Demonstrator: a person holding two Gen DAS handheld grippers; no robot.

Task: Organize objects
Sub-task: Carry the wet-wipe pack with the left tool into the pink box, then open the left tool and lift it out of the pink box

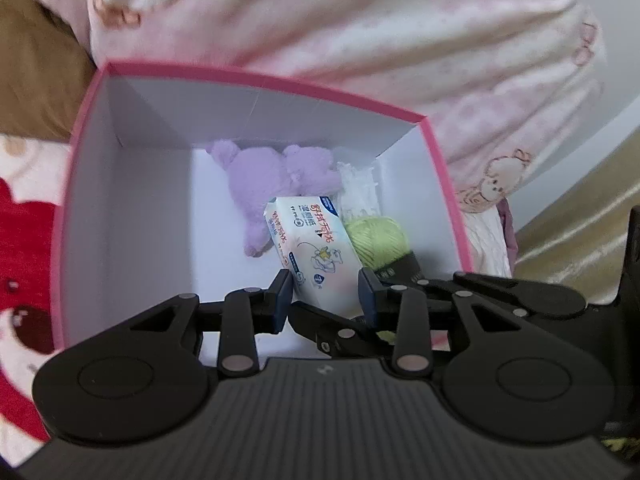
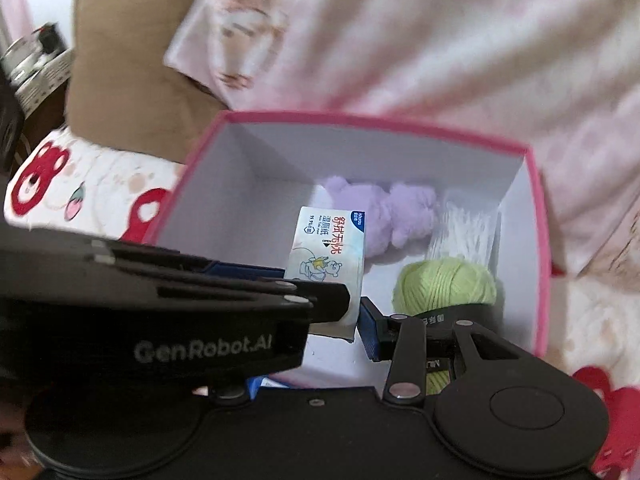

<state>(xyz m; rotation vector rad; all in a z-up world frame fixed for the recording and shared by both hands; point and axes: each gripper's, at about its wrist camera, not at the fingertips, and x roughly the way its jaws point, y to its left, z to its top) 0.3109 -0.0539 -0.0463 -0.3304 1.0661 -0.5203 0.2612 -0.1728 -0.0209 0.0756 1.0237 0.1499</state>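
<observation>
The left tongs (image 1: 324, 292) are clenched on the near end of the white soft pack of wet tissues with red print and a cartoon bear (image 1: 316, 248). They hold it tilted over the inside of the pink-edged white cardboard box (image 1: 256, 80), which looks like the way to lower it in lengthwise. The right tongs (image 2: 320, 332) reach in just beside the same pack, but the left tool's black body covers one finger, so I cannot tell whether they grip anything. The box's right half is crowded by a fluffy lilac plush toy (image 1: 272, 172) at the back, a white stringy bundle (image 1: 360, 192) and a pale green ball of yarn with a dark band (image 1: 376, 236). The bare white floor to the left seems the easier spot. The box sits on a bed, with the red-bear printed sheet (image 1: 24, 220) and the rumpled pink quilt (image 1: 400, 40) crowding its walls
</observation>
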